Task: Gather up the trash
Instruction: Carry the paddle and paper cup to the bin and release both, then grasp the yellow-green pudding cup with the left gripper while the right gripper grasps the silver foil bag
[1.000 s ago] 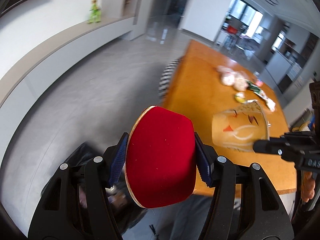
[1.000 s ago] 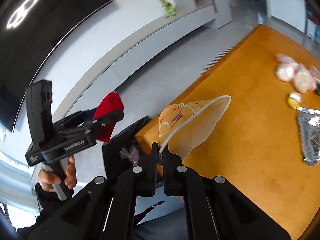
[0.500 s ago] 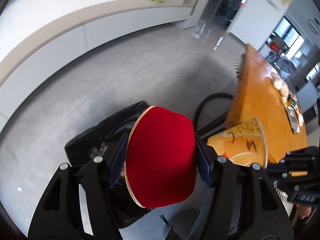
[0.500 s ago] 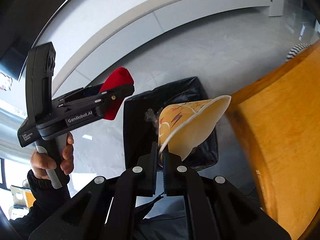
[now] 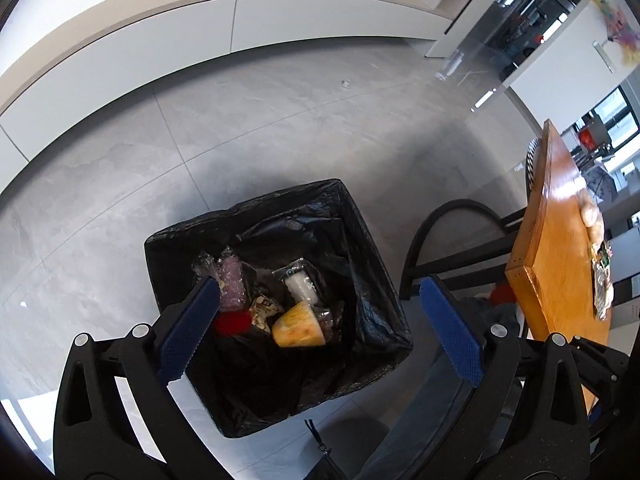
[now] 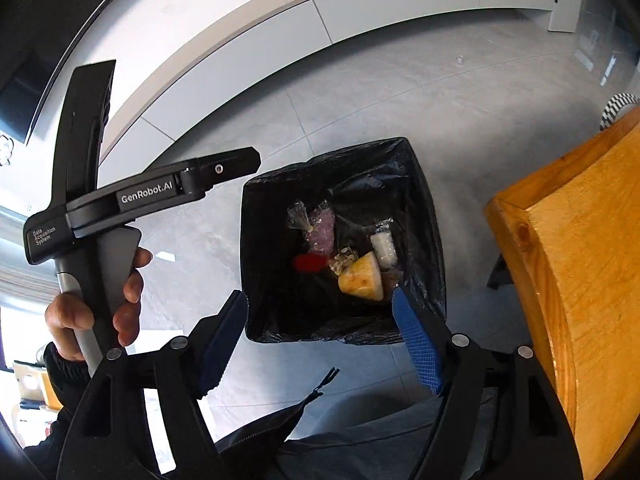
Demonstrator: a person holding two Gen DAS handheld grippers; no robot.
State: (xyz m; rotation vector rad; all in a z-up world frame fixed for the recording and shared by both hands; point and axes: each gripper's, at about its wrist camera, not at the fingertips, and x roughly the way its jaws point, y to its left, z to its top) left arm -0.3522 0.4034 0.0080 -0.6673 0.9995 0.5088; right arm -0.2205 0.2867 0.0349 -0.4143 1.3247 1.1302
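**Inspector:** Hovering above the bin (image 5: 372,248), both tools are empty. The left gripper (image 5: 320,332) has its fingers (image 5: 188,328) spread wide with nothing between them; the right gripper (image 6: 320,344) is likewise released, its blue pads well apart.

**Clerk:** And the trash itself?

**Inspector:** Part of it lies at the bottom of the black liner: a yellow paper cup (image 5: 298,330) on its side, a red item (image 5: 232,322) just beside it, a small white bottle (image 5: 300,286), a pinkish plastic bag (image 5: 232,284) and a crumpled wrapper (image 5: 262,310). More remains on the orange bench (image 5: 560,264), near its far end: some pale rounded bags (image 5: 592,220) and a foil wrapper (image 5: 602,284). Detail there is too small to read.

**Clerk:** How will the remaining pieces handle?

**Inspector:** In my judgement, light and soft throughout. The bags look thin and slippery; they should be pinched at a gathered neck or a raised fold, not across the bulge, or the film may slide out. The foil wrapper is flat and limp; I would take it by an edge that lifts off the bench, with the fingers brought in low. Nothing appears fragile or heavy, so a firm closure carries little risk.

**Clerk:** Progress?

**Inspector:** Partly done, by the look of it. The bin stands on the floor (image 5: 280,120) just beside the bench corner.
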